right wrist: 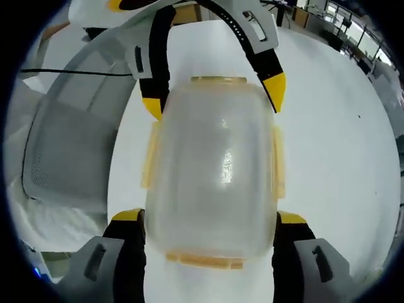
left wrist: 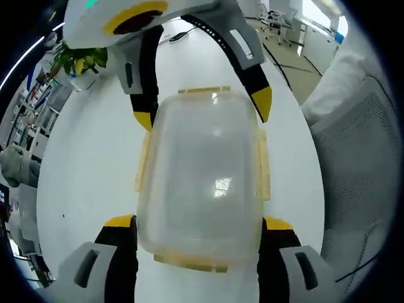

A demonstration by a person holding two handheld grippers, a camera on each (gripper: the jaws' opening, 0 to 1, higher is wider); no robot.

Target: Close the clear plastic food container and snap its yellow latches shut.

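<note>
The clear rectangular plastic food container with pale yellow latches (left wrist: 202, 183) sits lid-on on the white worktop (left wrist: 88, 170), lying lengthwise between my two grippers, its long axis running from one to the other. My left gripper (left wrist: 199, 224) is spread wide, a jaw on either side of the container's near end; whether the tips touch the walls I cannot tell. My right gripper (right wrist: 208, 221) is likewise spread, bracketing the opposite end. So each gripper faces a short end, with the end latch (left wrist: 189, 260) just ahead of it and the long-side latches (left wrist: 264, 165) flaring outward, seemingly unsnapped. I judge the lid is seated and the latches remain. Each gripper is nearest its own end latch, so pressing those down looks like the natural next move.
</note>
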